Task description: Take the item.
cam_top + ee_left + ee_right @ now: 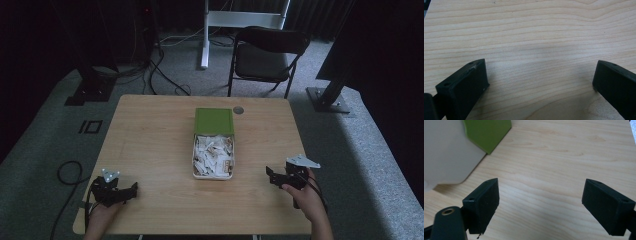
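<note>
On the table [150, 135], the left gripper [540, 82] and right gripper [540, 202] rest with jaws spread wide, grasping nothing.

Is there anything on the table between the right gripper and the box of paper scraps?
Nothing visible. Only bare table lies between the right gripper and the box. The right gripper view shows wood grain between its open jaws, with the box's pale wall and green lid at the upper left, and nothing in front of them.

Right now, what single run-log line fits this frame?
left tongs: open, empty, near table edge | right tongs: open, empty | white box: open, full of paper scraps, green lid behind
</note>
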Demonstrator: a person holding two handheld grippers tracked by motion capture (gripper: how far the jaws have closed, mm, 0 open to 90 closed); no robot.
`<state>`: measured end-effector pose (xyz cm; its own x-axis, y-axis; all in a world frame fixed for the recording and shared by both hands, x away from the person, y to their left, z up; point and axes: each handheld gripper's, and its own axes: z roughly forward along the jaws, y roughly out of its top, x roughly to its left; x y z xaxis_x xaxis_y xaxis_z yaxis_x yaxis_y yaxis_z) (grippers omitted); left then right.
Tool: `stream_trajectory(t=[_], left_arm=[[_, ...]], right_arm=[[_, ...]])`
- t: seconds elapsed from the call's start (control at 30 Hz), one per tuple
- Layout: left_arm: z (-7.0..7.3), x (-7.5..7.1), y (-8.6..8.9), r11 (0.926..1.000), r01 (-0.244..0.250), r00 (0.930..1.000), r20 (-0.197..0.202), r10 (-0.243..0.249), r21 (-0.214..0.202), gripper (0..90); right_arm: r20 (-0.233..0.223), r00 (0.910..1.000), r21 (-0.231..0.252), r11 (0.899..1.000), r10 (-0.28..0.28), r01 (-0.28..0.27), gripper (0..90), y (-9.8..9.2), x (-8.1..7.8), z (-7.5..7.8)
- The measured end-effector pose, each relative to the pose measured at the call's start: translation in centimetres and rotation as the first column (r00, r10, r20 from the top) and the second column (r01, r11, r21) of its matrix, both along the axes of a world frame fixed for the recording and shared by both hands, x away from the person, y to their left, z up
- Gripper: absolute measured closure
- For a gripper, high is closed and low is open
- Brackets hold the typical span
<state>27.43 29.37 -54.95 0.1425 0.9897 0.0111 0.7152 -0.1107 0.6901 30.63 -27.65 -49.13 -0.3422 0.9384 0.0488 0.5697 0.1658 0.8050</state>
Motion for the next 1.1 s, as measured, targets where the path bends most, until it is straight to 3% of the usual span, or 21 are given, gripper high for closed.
stream_trajectory(t=[0.43, 0.73, 1.1], left_arm=[[0.0, 0.0, 0.0, 1.0, 0.0, 1.0, -0.001, 0.0, 0.0, 0.6], [0.0, 0.0, 0.0, 1.0, 0.0, 1.0, -0.002, 0.0, 0.0, 0.7], [0.0, 0.0, 0.0, 1.0, 0.0, 1.0, -0.001, 0.0, 0.0, 0.6]], right_arm=[[0.05, 0.9965, 0.004, 0.998, 0.067, -0.068, 15.7, 2.6, 1.2, 2.9], [0.088, 0.9884, 0.006, 0.992, 0.123, -0.124, 15.7, 4.9, 2.0, 4.7], [0.099, 0.9772, -0.006, 0.982, 0.188, -0.188, 18.3, 7.8, 2.9, 5.7]])
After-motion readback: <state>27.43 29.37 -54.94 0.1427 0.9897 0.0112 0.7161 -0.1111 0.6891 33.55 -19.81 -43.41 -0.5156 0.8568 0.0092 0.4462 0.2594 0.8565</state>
